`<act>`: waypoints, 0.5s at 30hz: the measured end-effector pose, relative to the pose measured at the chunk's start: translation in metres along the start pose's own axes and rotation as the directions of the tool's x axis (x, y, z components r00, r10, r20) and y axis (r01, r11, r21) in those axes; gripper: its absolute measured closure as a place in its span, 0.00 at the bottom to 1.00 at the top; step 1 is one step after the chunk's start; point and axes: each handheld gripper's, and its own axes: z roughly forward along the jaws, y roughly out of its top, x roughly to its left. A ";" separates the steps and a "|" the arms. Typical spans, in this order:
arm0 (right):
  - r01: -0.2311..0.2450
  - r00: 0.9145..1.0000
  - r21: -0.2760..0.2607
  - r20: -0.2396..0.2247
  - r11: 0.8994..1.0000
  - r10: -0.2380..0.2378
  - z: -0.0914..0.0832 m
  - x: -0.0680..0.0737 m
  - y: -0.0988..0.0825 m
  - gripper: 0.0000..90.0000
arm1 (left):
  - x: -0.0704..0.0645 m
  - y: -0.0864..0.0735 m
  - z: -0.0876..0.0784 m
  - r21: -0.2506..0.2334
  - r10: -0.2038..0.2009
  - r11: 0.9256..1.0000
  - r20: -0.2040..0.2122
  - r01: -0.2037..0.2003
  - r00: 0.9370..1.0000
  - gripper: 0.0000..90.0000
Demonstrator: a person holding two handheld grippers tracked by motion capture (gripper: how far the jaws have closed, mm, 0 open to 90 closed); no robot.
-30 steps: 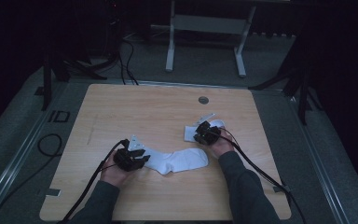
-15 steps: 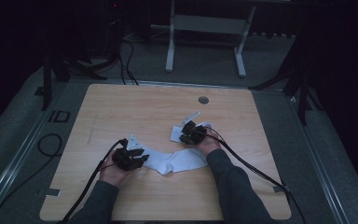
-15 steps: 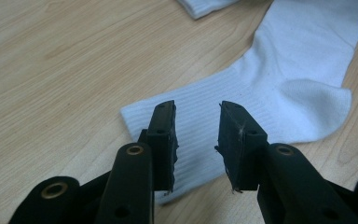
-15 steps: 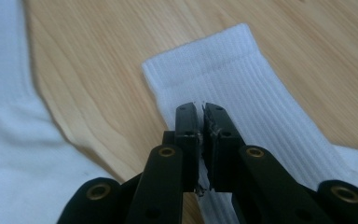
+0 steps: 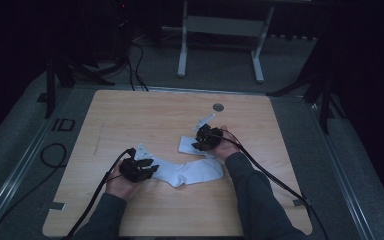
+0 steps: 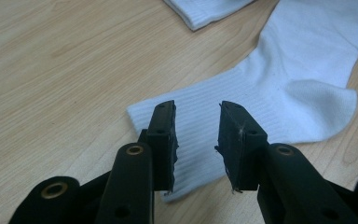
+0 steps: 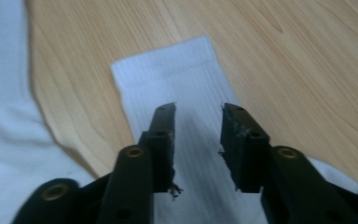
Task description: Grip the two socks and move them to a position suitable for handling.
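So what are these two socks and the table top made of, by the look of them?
Sock under the left tongs: white knit, probably cotton blend; fine ribbing on the cuff, matte, soft-looking heel. Second sock: same white ribbed knit, lying flat. Table top: pale wood-grain surface, smooth and matte; could be laminate rather than solid wood.

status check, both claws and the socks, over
Left claw open over the cuff of the near sock, not gripping. Right claw just opened over the far sock, nothing pinched. Both socks flat on the table, path clear.
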 end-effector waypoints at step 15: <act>0.001 0.999 0.049 -0.048 0.999 0.001 0.017 -0.007 0.001 0.71 | 0.000 0.000 0.001 0.002 -0.001 1.000 0.002 0.001 1.000 0.74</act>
